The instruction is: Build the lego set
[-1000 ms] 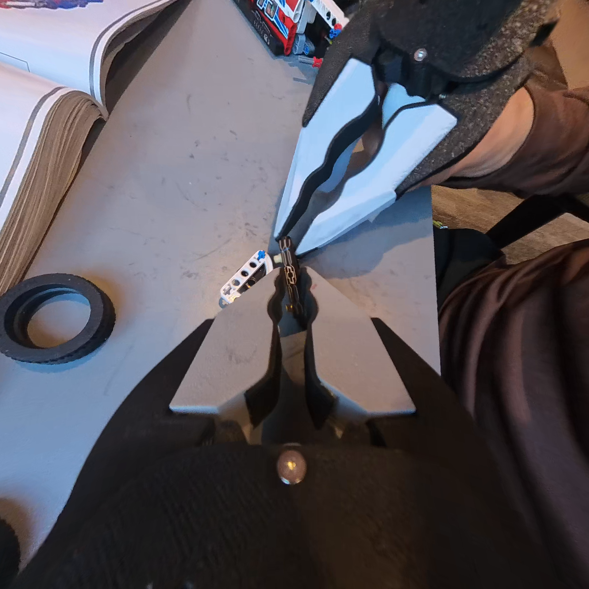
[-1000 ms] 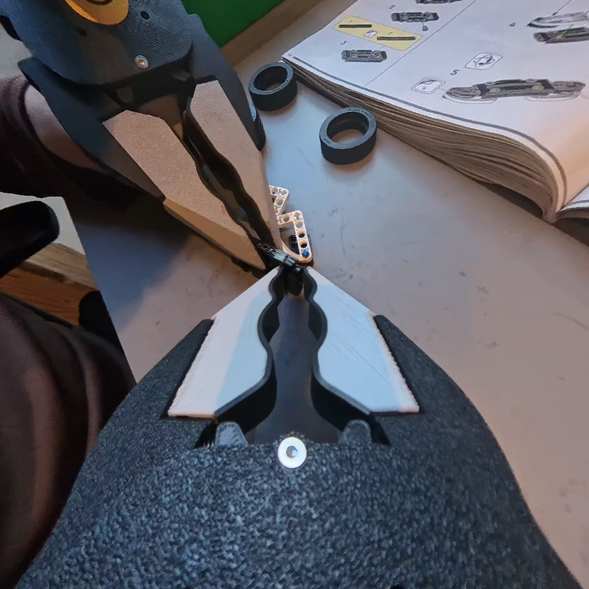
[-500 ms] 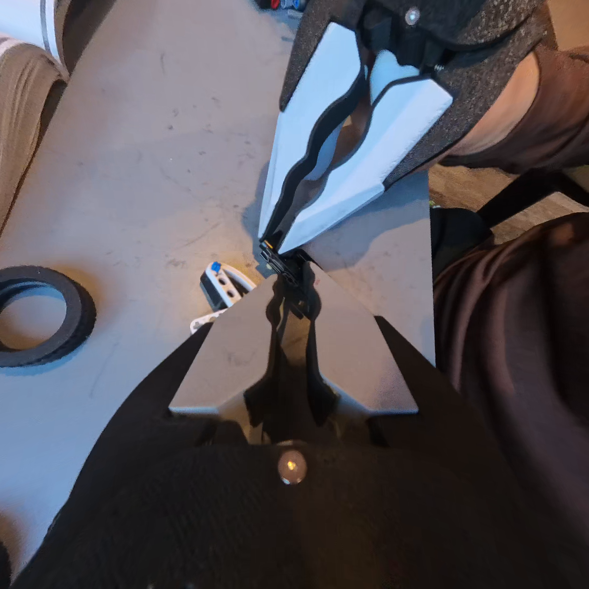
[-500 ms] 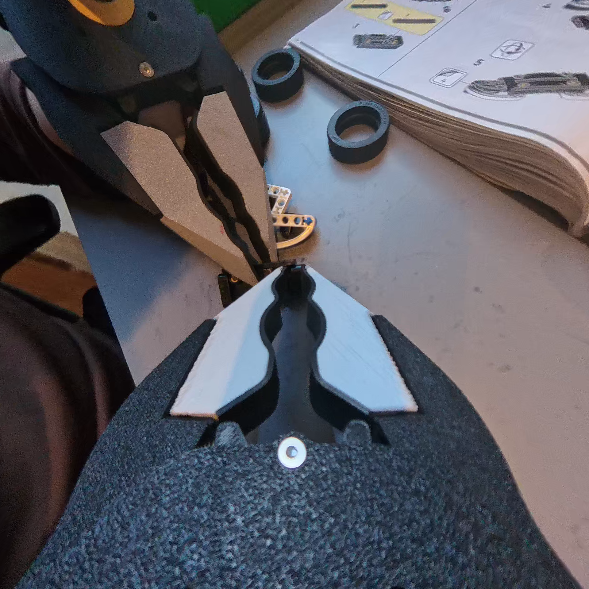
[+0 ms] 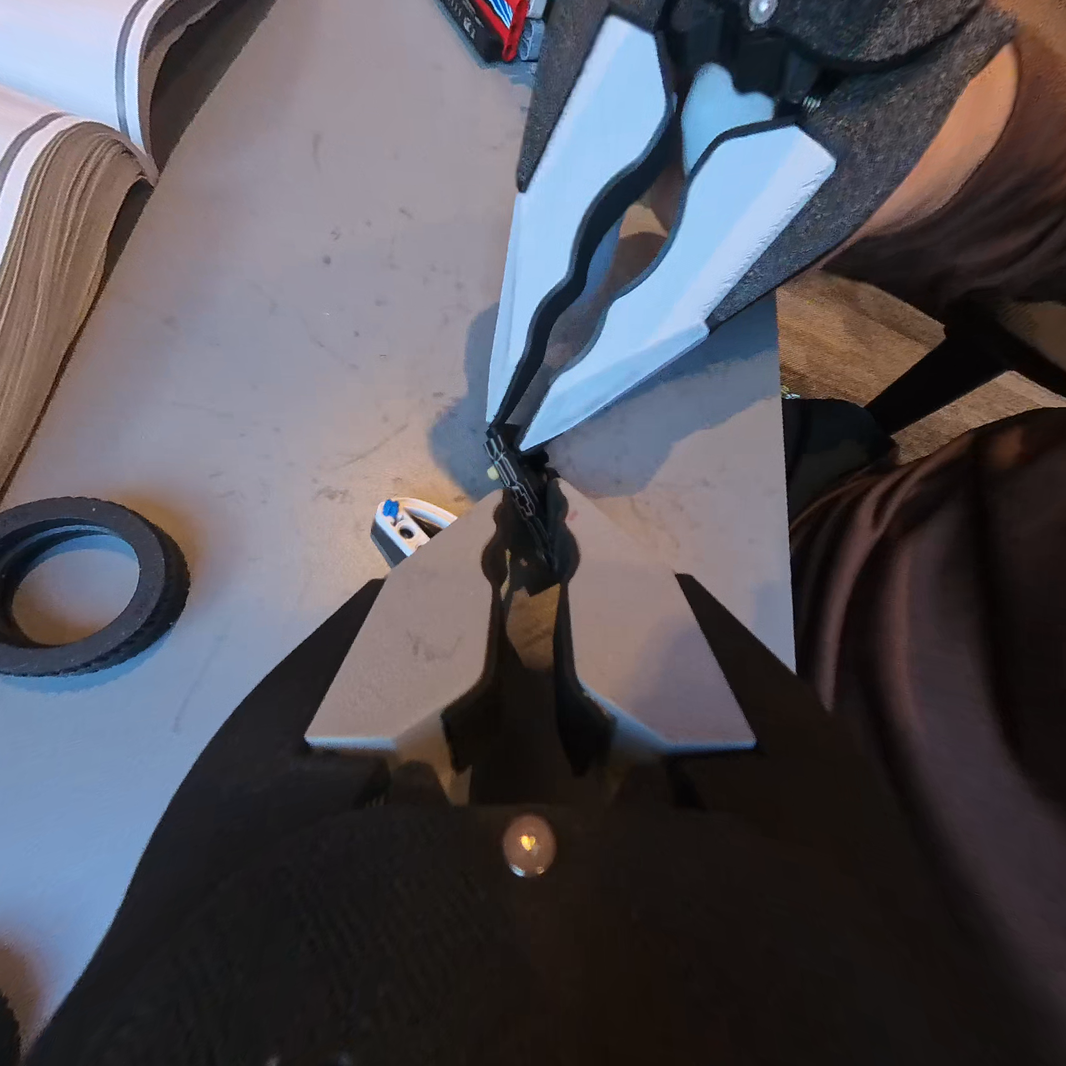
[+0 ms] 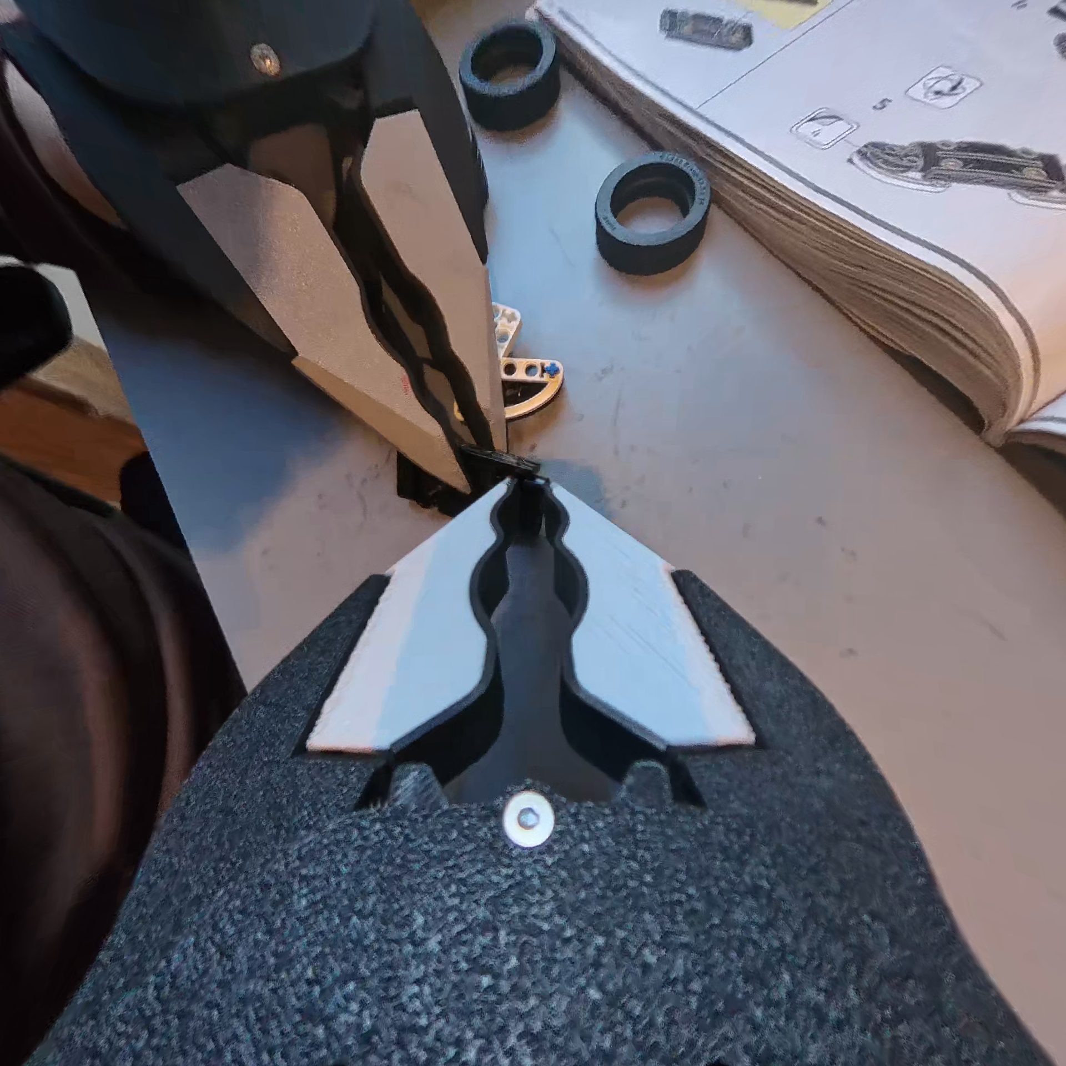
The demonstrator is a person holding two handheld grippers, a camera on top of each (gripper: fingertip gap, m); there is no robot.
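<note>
My left gripper (image 5: 528,505), with grey fingers, is shut on a thin black lego beam (image 5: 516,487) just above the grey table (image 5: 300,300). My right gripper (image 6: 528,490), with white fingers, meets it tip to tip and is shut on the far end of that black piece (image 6: 505,458). In the left wrist view the right gripper (image 5: 507,432) comes down from the top. In the right wrist view the left gripper (image 6: 484,455) comes in from the upper left. A white lego part with a blue pin (image 6: 528,375) lies on the table just behind the tips and shows partly in the left wrist view (image 5: 404,525).
An open instruction book (image 6: 865,190) lies at the right, with two black tyres (image 6: 652,213) (image 6: 510,75) beside it. Another tyre (image 5: 75,588) lies left of my left gripper. A red lego model (image 5: 496,23) is at the far edge. The table edge (image 5: 779,461) and a person's dark clothing are close by. My two grippers' fingertips are within a few centimetres of each other.
Both grippers stayed shut tip to tip on the black piece and shifted slightly. The white part now sits farther from the tips and is more hidden behind my left finger.
</note>
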